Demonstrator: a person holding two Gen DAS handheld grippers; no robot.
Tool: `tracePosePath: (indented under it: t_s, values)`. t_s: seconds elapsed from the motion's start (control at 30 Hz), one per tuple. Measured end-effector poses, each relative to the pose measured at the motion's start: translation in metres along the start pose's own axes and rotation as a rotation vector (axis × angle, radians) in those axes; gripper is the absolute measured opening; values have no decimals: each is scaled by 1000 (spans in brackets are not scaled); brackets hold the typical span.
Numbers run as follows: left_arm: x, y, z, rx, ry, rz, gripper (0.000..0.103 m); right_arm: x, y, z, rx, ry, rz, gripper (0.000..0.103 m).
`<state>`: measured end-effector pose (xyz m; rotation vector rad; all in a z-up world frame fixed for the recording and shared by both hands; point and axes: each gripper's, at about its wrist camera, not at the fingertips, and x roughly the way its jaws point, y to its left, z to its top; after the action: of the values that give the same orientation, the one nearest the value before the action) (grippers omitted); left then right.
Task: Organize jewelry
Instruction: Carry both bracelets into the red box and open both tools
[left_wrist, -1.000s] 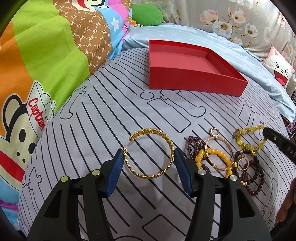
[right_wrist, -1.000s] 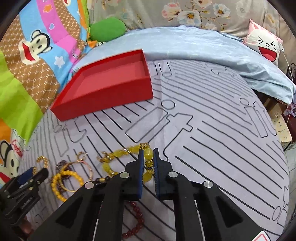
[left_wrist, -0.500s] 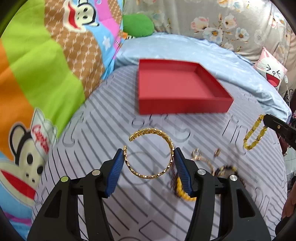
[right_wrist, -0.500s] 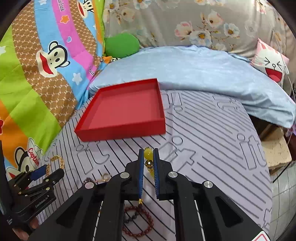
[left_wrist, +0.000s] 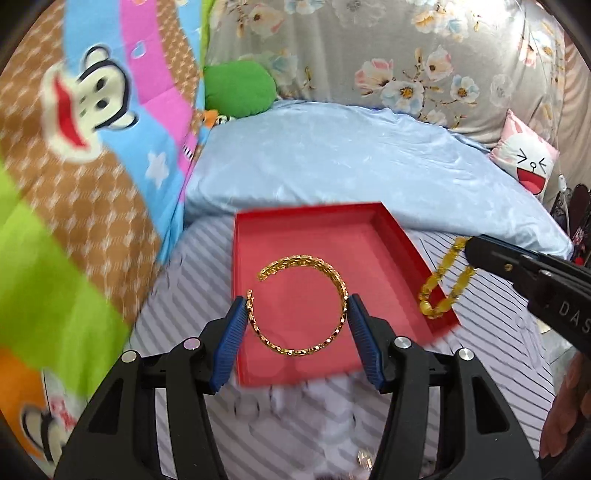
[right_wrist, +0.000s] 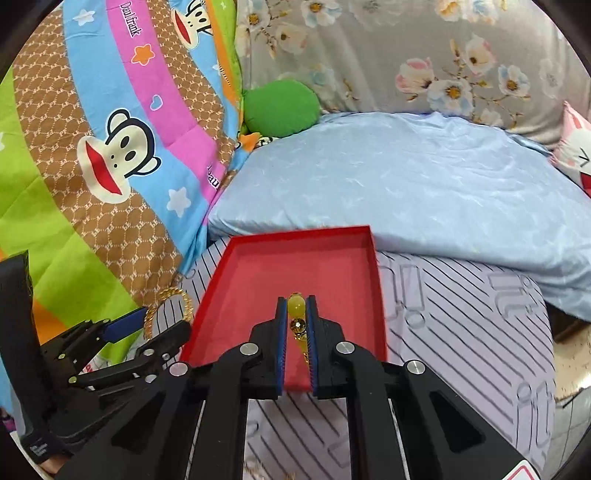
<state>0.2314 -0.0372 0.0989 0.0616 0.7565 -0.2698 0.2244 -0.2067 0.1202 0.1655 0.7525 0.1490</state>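
Jewelry is now up in the air and over the shallow red cardboard tray (left_wrist: 391, 236), where a second ago both pieces were still down on the grey striped bed sheet (right_wrist: 461, 317). The left gripper (left_wrist: 297, 314) has its jaws half wide, pressed on the two sides of one open gold chain-pattern bangle (left_wrist: 332, 277), which hangs over the near part of the tray. The right gripper (right_wrist: 296, 334) has its jaws almost shut, pinching one yellow bead bracelet (right_wrist: 296, 306); in the left view that bracelet dangles over the right rim of the tray. The tray itself has come much closer in both views than it was, so both hands have carried their pieces toward it. I think the next step is to lower each piece and let go inside the tray, which looks bare so far. Counting: one tray, one gold bangle, one yellow bracelet, two grippers. Other jewelry can hardly be seen now; only a small blurry gold bit (left_wrist: 364, 458) shows on the sheet at the near edge, too small to tell.
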Motion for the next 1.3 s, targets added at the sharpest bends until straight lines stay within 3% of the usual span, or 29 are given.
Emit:
tracePosePath:
  t_s: [0.23,0.6,0.9,1.03,1.1,1.13,1.3]
  values:
    - [65,-5,36,38,26,-26,53,70,-11,36,-3,70,65,10]
    - [147,-4,51,52,121,-24,53,163,-47,44,38,205,5,10]
    - [170,-5,47,66,168,4,54,175,-59,40,12,212,-80,10]
    - [167,-5,46,63,155,31,66,169,-56,40,-1,187,-97,13]
    - [164,-4,47,57,141,40,74,164,-55,41,-9,173,-108,23]
    - [161,-4,47,56,133,45,76,161,-54,41,-11,167,-110,27]
    - [148,-2,47,50,115,52,79,139,-50,43,-4,129,-96,29]
